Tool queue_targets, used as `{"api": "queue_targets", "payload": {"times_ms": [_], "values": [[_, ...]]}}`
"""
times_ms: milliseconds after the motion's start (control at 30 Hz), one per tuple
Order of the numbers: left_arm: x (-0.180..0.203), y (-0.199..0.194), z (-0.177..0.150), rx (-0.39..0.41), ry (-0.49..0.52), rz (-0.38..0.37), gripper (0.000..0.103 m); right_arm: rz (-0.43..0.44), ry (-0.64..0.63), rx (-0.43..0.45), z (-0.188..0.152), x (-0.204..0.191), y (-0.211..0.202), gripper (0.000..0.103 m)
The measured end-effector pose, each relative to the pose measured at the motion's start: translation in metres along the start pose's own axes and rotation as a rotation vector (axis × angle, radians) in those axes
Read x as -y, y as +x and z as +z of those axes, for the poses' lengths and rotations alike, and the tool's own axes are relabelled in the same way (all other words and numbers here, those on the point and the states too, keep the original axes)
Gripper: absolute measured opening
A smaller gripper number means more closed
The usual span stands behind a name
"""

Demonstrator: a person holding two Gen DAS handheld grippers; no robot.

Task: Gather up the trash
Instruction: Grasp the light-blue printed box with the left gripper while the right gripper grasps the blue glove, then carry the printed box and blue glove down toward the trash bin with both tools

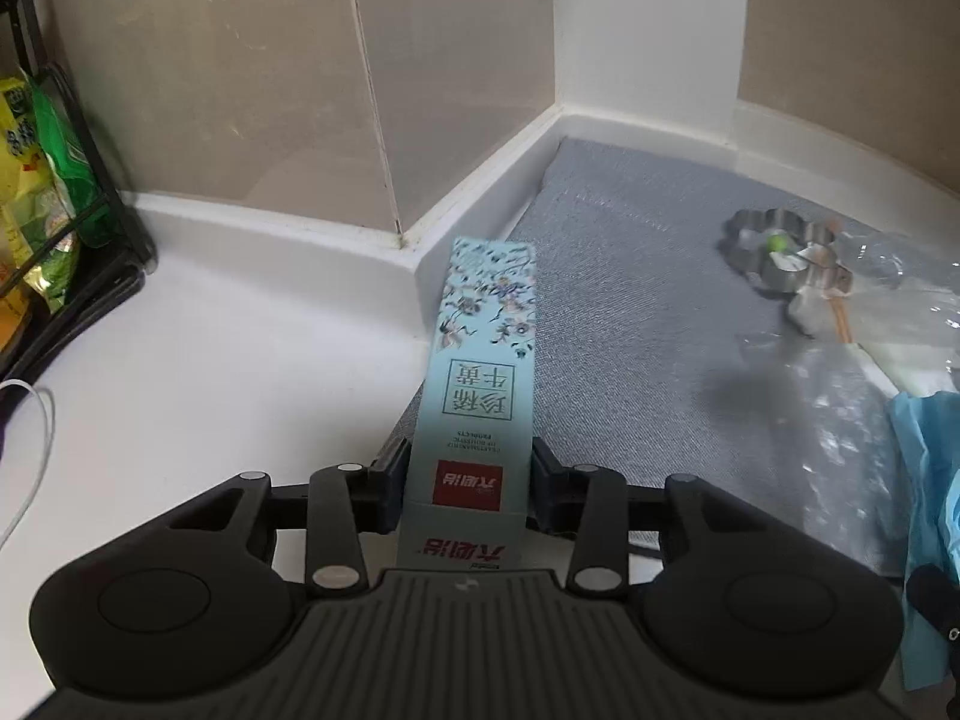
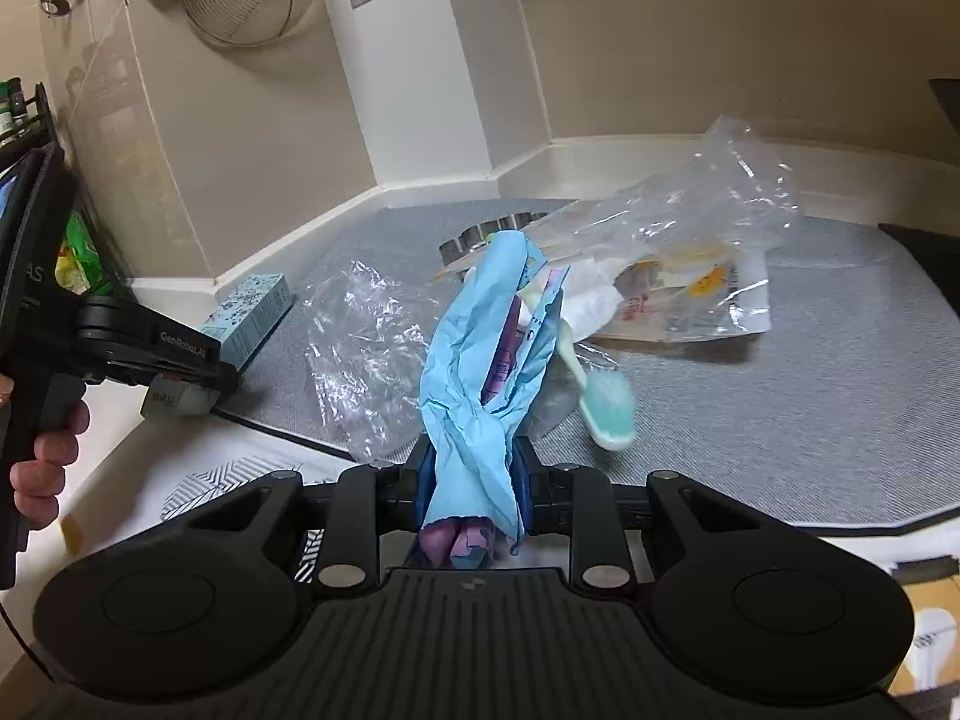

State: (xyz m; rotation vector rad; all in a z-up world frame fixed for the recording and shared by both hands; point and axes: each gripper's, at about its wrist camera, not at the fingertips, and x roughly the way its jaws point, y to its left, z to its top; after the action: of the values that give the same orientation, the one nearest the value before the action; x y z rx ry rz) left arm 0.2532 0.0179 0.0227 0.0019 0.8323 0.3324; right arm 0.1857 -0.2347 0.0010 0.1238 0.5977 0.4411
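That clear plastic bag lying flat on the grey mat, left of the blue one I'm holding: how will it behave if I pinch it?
The crumpled clear bag looks thin and limp, so it will probably sag and trail rather than lift stiffly. It appears empty, so likely very light and easily shifted on the mat. Its glossy film may slip between the fingers; pinch a bunched fold.

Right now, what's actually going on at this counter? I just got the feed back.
A person is collecting trash with handheld tongs in each hand. The left tongs are shut on a long pale-blue floral carton, held over the edge of the grey mat. The right tongs are shut on a crumpled blue wrapper. Still on the mat: crumpled clear plastic, a clear bag of scraps, a toothbrush and a metal flower-shaped mould.
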Motion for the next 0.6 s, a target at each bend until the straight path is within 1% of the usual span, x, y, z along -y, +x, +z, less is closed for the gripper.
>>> {"api": "queue_targets", "payload": {"times_ms": [100, 200, 300, 600], "values": [[-0.002, -0.019, -0.008, 0.024, -0.002, -0.006, 0.043, 0.010, -0.006, -0.001, -0.007, 0.000, -0.014, 0.028], [-0.006, -0.045, -0.024, 0.052, -0.011, -0.018, 0.043, 0.033, 0.009, -0.001, -0.013, 0.003, -0.031, 0.028], [-0.012, -0.074, -0.042, 0.068, -0.034, -0.058, 0.043, 0.057, 0.006, 0.004, -0.018, 0.004, -0.048, 0.028], [-0.018, -0.164, -0.090, 0.144, -0.098, -0.122, 0.043, 0.089, -0.015, 0.048, -0.028, 0.001, -0.102, 0.028]]}}
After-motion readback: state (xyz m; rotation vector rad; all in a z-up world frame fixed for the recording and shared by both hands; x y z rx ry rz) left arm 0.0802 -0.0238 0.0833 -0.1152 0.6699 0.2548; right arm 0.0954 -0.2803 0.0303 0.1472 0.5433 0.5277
